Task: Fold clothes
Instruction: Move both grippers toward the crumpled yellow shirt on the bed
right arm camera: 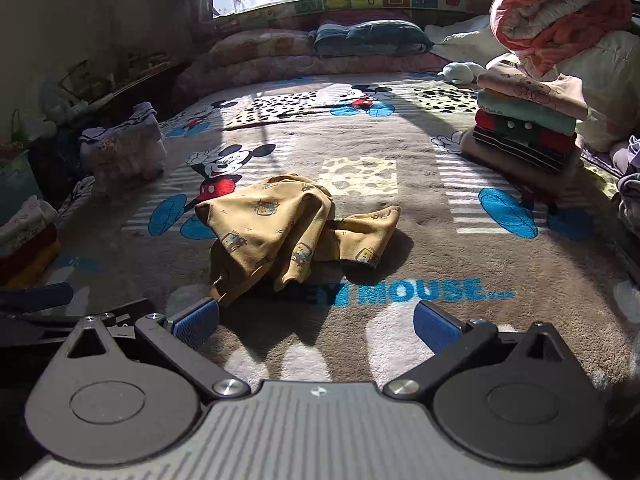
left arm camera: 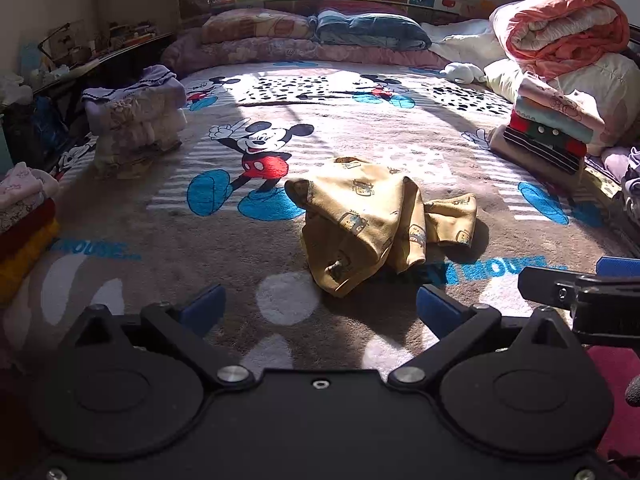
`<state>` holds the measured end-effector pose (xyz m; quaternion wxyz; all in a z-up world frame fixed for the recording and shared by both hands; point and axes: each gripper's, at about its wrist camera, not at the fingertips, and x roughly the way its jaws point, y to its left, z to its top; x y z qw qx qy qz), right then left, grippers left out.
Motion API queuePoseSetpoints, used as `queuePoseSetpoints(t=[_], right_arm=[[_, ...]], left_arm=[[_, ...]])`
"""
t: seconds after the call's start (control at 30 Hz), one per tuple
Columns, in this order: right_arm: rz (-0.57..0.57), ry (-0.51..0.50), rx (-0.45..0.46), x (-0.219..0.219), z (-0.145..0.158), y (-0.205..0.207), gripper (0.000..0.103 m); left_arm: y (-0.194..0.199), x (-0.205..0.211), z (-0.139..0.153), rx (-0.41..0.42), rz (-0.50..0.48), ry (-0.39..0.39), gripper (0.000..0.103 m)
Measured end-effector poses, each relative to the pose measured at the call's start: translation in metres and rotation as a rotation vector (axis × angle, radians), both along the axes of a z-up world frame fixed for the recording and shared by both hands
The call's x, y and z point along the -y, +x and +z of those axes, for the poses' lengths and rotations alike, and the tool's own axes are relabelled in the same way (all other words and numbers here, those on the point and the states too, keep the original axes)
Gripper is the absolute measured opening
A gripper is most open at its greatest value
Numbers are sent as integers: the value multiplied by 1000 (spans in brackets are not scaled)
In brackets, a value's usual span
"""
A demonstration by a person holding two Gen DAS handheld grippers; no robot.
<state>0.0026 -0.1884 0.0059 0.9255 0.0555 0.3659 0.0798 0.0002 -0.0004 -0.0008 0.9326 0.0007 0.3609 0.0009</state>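
Note:
A crumpled yellow garment (left arm camera: 376,220) with small cartoon prints lies in a heap on the Mickey Mouse blanket (left arm camera: 360,136) that covers the bed. In the right wrist view the same yellow garment (right arm camera: 288,232) sits just beyond the fingers, slightly left of centre. My left gripper (left arm camera: 320,308) stands open with nothing between its blue pads (left arm camera: 202,308), short of the garment's near edge. My right gripper (right arm camera: 316,324) is open too, its left blue pad (right arm camera: 196,322) close to the garment's lowest corner. The right gripper's black finger shows at the right edge of the left wrist view.
Folded piles stand around the bed: a pale stack (left arm camera: 136,128) at the left, a red and yellow stack (left arm camera: 24,232) at the near left, a colourful stack (left arm camera: 556,132) at the right. Rolled quilts (left arm camera: 560,28) and pillows (left arm camera: 312,32) line the back under the window.

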Motion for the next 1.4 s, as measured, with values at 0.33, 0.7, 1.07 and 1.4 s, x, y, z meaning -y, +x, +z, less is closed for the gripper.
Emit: queuePoseSetpoints(t=[0.33, 0.7, 1.07, 1.4], right_arm=[[66, 69, 50, 3, -2, -1, 103], [105, 37, 34, -13, -13, 19, 103], [89, 22, 56, -7, -16, 25, 103], [214, 2, 139, -1, -16, 27, 103]], left_arm=[[10, 1, -8, -37, -5, -13, 103], [25, -10, -12, -44, 23, -24, 103], [37, -13, -18, -54, 20, -45, 103], [45, -13, -18, -8, -165, 34, 103]])
